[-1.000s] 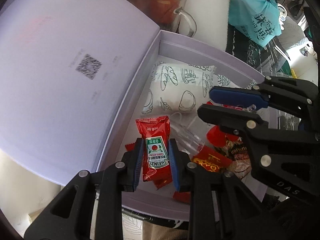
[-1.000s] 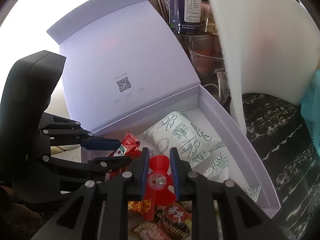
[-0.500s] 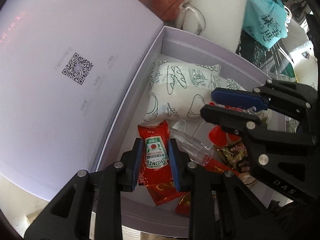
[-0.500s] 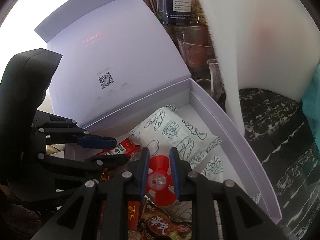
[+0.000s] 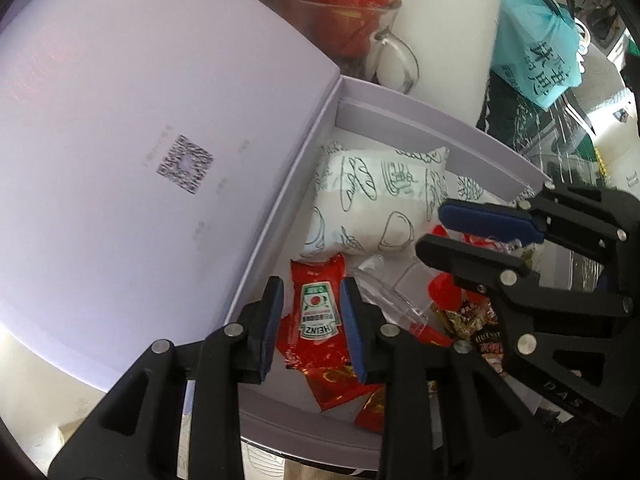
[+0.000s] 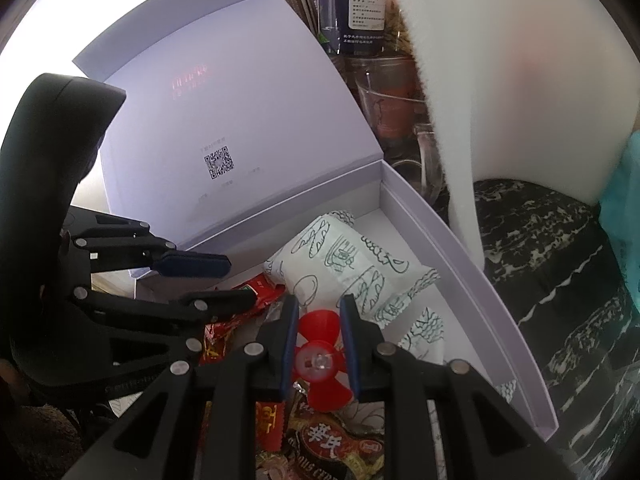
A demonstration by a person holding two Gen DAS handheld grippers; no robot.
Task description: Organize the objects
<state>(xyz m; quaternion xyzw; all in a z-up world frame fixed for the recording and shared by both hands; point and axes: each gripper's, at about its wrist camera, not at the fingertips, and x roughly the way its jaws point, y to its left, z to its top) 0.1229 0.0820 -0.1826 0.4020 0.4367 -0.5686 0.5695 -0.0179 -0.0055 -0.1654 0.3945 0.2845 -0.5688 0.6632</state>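
Your left tool (image 5: 312, 322) has just been easing its jaws apart; the ketchup packet (image 5: 318, 312) lies between the pads, no longer pinched, near the hinged-lid edge of the lavender box (image 5: 420, 126). Your right tool (image 6: 319, 350) is clamped on the red fan (image 6: 320, 354), above the snack packets (image 6: 332, 444) toward the box's near end.

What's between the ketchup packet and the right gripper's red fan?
In the left wrist view, a clear plastic piece lies between the ketchup packet and the red fan in the right gripper.
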